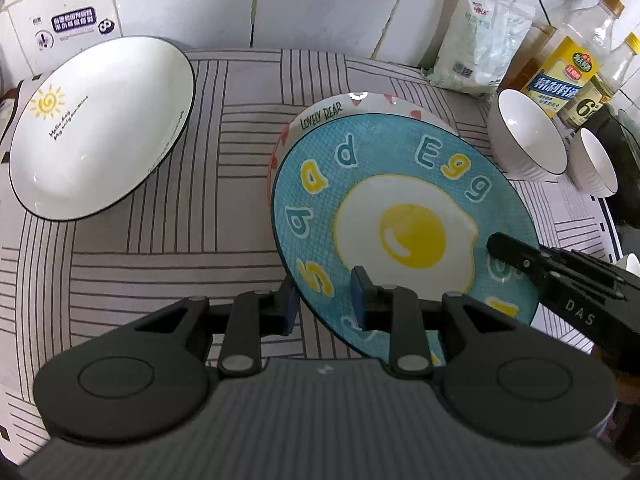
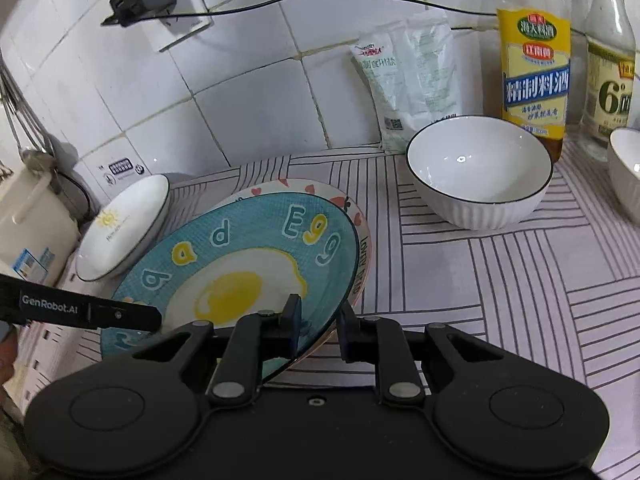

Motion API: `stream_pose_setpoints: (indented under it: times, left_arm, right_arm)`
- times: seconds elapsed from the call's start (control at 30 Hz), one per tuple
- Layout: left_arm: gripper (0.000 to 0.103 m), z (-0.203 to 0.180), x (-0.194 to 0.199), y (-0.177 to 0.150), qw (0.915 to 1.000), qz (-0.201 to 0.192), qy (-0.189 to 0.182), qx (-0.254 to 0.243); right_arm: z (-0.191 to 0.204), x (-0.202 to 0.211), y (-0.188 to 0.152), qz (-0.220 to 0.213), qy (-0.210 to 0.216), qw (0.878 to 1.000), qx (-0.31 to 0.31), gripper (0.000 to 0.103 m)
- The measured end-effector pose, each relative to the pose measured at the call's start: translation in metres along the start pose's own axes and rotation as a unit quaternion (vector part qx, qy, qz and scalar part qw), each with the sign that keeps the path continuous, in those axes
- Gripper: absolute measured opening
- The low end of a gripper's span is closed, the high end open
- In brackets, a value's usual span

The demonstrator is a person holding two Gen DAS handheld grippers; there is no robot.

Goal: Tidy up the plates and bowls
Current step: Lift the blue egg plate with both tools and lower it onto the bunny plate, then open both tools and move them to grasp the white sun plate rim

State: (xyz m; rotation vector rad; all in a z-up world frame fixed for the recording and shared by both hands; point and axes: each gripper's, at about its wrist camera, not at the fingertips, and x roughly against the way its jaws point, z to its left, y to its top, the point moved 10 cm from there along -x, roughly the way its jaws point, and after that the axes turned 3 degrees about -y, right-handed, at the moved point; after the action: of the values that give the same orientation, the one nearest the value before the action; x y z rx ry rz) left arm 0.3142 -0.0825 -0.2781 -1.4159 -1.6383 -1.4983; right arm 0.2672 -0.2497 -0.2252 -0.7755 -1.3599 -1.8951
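A blue plate point(image 1: 408, 232) point(image 2: 240, 264) with a fried-egg picture lies tilted on top of a heart-patterned "Lovely Bear" plate point(image 1: 324, 114) point(image 2: 362, 248) on the striped cloth. My left gripper point(image 1: 325, 302) is shut on the blue plate's near-left rim, one pad above it and one below. My right gripper point(image 2: 319, 326) is shut on the opposite rim in the same way. Each gripper's finger shows in the other's view, the right point(image 1: 520, 256) and the left point(image 2: 120, 314). A white sun-print plate point(image 1: 100, 128) point(image 2: 124, 224) leans at the back left. Two white bowls point(image 1: 528, 136) point(image 2: 476, 168) stand to the right.
A salt bag point(image 1: 480, 40) point(image 2: 408, 80) and two bottles point(image 1: 568, 64) point(image 2: 536, 76) stand against the tiled wall at the back right. A charger point(image 2: 140, 0) with its cable hangs on the wall. A white appliance point(image 2: 28, 224) stands at the far left.
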Motion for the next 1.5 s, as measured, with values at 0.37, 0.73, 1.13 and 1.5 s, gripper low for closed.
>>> stream_pose_setpoints:
  times: [0.37, 0.73, 1.13, 1.5]
  left_arm:
    - [0.027, 0.001, -0.006, -0.005, 0.9992, 0.032, 0.009, 0.021]
    - [0.025, 0.002, 0.001, -0.001, 0.9988, 0.016, 0.047, -0.002]
    - [0.017, 0.002, 0.016, 0.002, 0.9979, 0.0, 0.064, -0.008]
    - [0.02, 0.014, 0.079, -0.01, 0.9975, -0.008, 0.07, 0.0]
  right_arm:
    - [0.007, -0.004, -0.004, 0.002, -0.044, 0.998, 0.052, 0.033]
    - [0.029, -0.013, -0.003, -0.017, -0.123, 0.971, 0.203, 0.055]
    - [0.019, -0.004, 0.012, -0.02, -0.128, 0.98, 0.15, 0.053]
    - [0.061, 0.066, 0.035, -0.02, -0.036, 0.993, 0.111, 0.057]
